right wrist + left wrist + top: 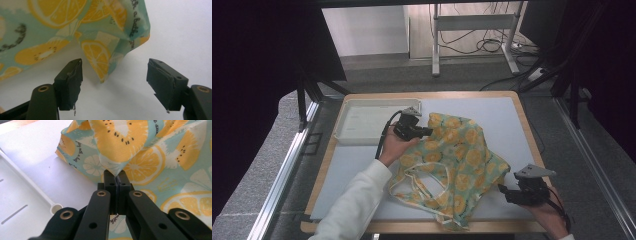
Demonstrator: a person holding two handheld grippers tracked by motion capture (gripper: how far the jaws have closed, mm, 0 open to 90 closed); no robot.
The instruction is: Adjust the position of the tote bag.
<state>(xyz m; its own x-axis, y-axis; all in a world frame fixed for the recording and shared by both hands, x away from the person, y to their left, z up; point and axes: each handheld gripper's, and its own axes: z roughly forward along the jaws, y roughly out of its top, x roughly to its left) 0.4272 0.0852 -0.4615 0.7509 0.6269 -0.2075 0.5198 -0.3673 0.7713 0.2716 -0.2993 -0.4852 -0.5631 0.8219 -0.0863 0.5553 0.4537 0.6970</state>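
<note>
A cloth bag [457, 160] printed with orange and lemon slices on pale green lies crumpled on the white table mat, its cream handles looped toward the front. My left gripper [426, 131] is shut on a fold of the bag [117, 167] at its back left edge; the fabric bunches up from between the closed jaws. My right gripper [503, 191] sits at the bag's front right, jaws wide apart. A corner of the bag [105, 65] hangs just ahead of the gap between the right gripper [114, 75] pads, touching neither.
A white plastic tray [362, 122] lies at the back left of the mat, right beside the left hand; its rim [30, 187] runs along the left of the left gripper view. The wooden table edge [532, 135] borders the mat. Metal rails flank the table.
</note>
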